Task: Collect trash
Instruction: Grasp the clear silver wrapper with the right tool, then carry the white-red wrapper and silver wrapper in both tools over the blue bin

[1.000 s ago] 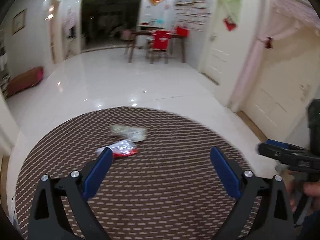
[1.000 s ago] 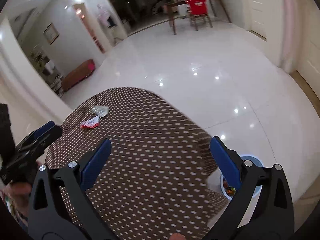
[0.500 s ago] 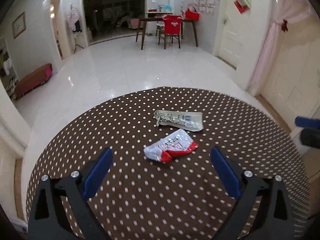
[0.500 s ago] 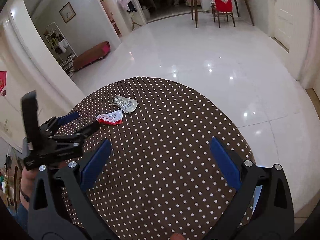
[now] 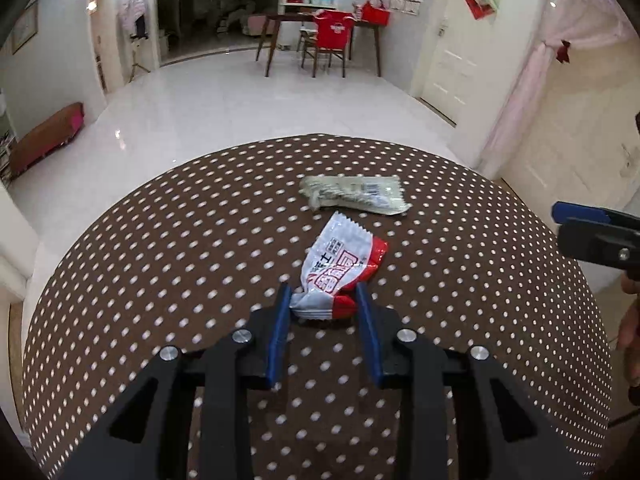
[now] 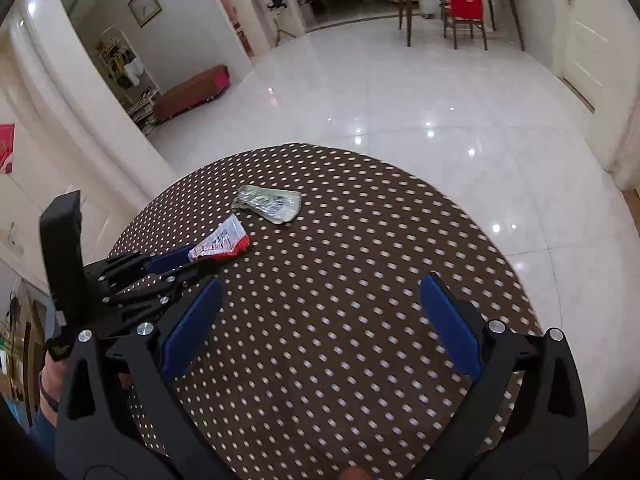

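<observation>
A red and white snack wrapper (image 5: 340,264) lies on the round brown dotted table (image 5: 160,280). My left gripper (image 5: 323,300) has narrowed around the wrapper's near end, its blue pads touching it on both sides. The wrapper also shows in the right wrist view (image 6: 222,242), with the left gripper (image 6: 192,258) on it. A pale green wrapper (image 5: 354,196) lies just beyond it, also seen from the right (image 6: 270,204). My right gripper (image 6: 320,308) is open and empty above the table's near right part.
The white tiled floor (image 5: 240,112) surrounds the table. A wooden table with a red-covered chair (image 5: 332,40) stands far back. A low bench (image 5: 44,136) sits by the left wall. Doors and a pink curtain (image 5: 532,80) are on the right.
My left gripper moved forward and down to the red and white wrapper and closed its jaws around its near end. My right gripper shifted left over the table, still open.
</observation>
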Available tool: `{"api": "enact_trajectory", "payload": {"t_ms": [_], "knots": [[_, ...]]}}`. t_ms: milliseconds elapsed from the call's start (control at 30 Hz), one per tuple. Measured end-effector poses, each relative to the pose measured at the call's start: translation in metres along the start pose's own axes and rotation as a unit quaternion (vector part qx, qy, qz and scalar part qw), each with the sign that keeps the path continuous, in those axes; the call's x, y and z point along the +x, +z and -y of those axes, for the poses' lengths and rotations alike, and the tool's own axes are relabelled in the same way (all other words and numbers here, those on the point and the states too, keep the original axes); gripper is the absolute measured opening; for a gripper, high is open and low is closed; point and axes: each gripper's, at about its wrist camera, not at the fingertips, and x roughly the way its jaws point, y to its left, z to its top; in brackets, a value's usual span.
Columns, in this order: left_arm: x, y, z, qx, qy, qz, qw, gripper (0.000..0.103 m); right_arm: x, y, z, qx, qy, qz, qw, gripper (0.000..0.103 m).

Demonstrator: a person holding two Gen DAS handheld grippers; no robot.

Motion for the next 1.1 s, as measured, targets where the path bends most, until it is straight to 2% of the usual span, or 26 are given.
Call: {"api": "enact_trajectory", "payload": {"t_ms": [133,267,533,600,633,700,1000,1100], "knots": [[-0.013,-0.010,-0.020,-0.034,0.007,0.013,0.9993,0.031,0.022,0.011,-0.020,-0.024,0.005,-0.009,1.000,0.097],[-0.036,-0.024,-0.045,-0.071,0.020,0.030,0.9968,0.031,0.059,0.021,-0.042,-0.065,-0.001,-0.038,0.997,0.097],[-0.073,-0.054,-0.086,-0.143,0.045,0.051,0.9874,0.031,0.118,0.046,-0.075,-0.158,-0.050,-0.046,0.985,0.096],[-0.078,-0.062,-0.089,-0.149,0.051,0.050,0.9863,0.031,0.132,0.045,-0.082,-0.186,-0.053,-0.056,0.979,0.074],[-0.079,-0.065,-0.091,-0.153,0.050,0.050,0.9857,0.031,0.131,0.045,-0.083,-0.186,-0.048,-0.047,0.980,0.058],[-0.081,-0.069,-0.090,-0.156,0.050,0.049,0.9853,0.031,0.128,0.041,-0.085,-0.188,-0.044,-0.041,0.980,0.034],[-0.089,-0.080,-0.074,-0.150,0.027,0.049,0.9872,0.031,0.093,0.000,-0.072,-0.149,0.019,-0.050,0.987,0.015],[-0.091,-0.081,-0.060,-0.145,0.019,0.049,0.9880,0.031,0.076,-0.016,-0.062,-0.129,0.036,-0.050,0.990,0.015]]}}
